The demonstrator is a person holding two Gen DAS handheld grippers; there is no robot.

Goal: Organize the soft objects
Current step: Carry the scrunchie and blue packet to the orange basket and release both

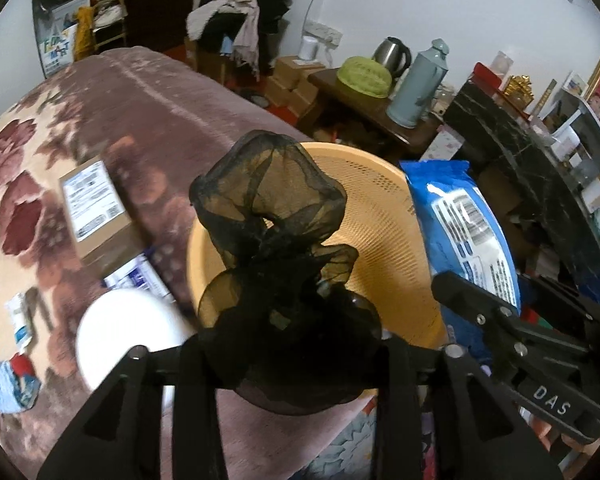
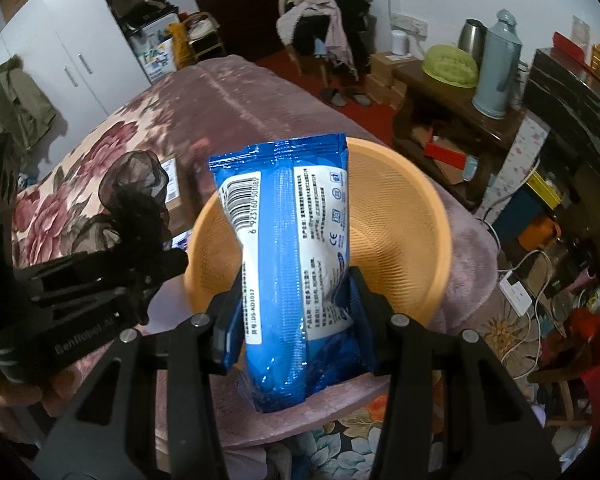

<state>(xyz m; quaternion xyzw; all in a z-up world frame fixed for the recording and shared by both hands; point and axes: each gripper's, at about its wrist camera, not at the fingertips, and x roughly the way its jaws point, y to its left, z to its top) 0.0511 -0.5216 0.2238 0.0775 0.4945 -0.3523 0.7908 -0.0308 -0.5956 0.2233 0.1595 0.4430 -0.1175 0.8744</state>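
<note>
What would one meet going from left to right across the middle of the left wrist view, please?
Cardboard box → black mesh bag → orange basket → blue packet → right gripper.

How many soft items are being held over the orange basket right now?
2. A black mesh scrunchie sits between the left gripper's fingers; a blue wipes pack is clamped in the right gripper. Both are above the orange basket.
</note>
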